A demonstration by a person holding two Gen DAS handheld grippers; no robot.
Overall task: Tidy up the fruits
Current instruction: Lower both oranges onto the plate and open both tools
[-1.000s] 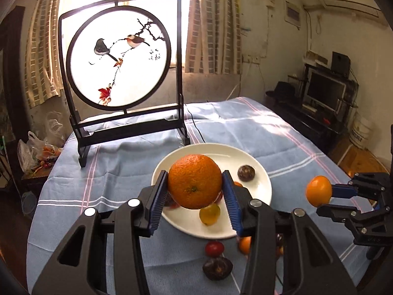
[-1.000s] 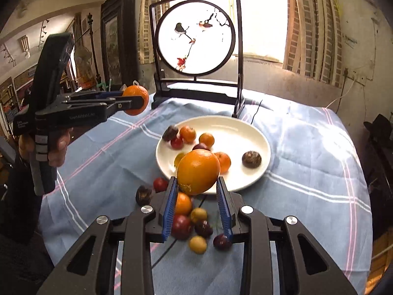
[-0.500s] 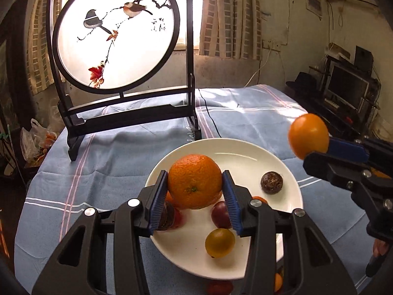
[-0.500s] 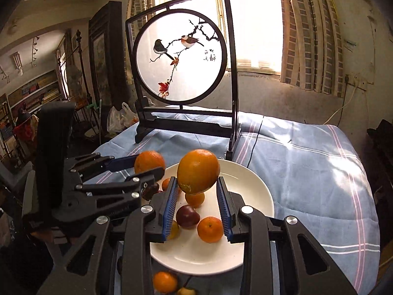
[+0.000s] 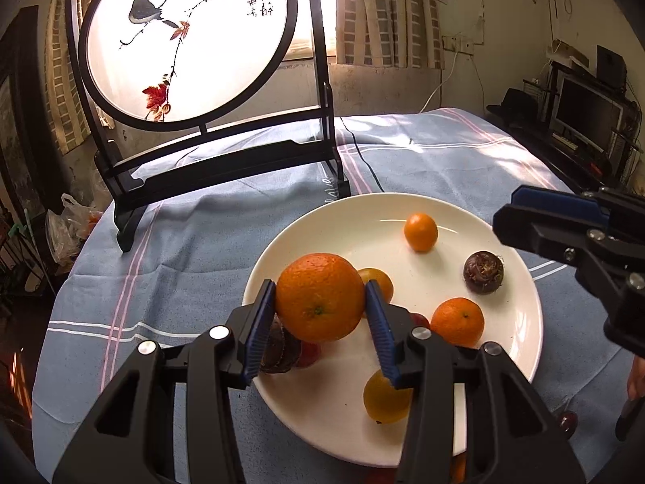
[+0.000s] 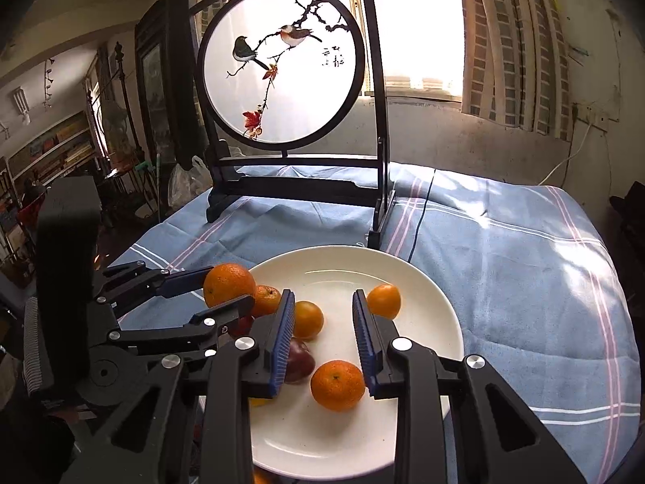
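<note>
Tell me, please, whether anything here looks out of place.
A small red fruit lies on the blue tablecloth off the white plate's near right rim, while other fruit sits on the plate; nothing looks spilled or damaged.

My left wrist view: close above the white plate (image 5: 403, 209), facing twelve o'clock toward the bird screen (image 5: 189, 40). My right wrist view: equally near, same heading. Shared: plate (image 6: 423, 282), screen (image 6: 282, 64), blue tablecloth (image 6: 504, 250).
</note>
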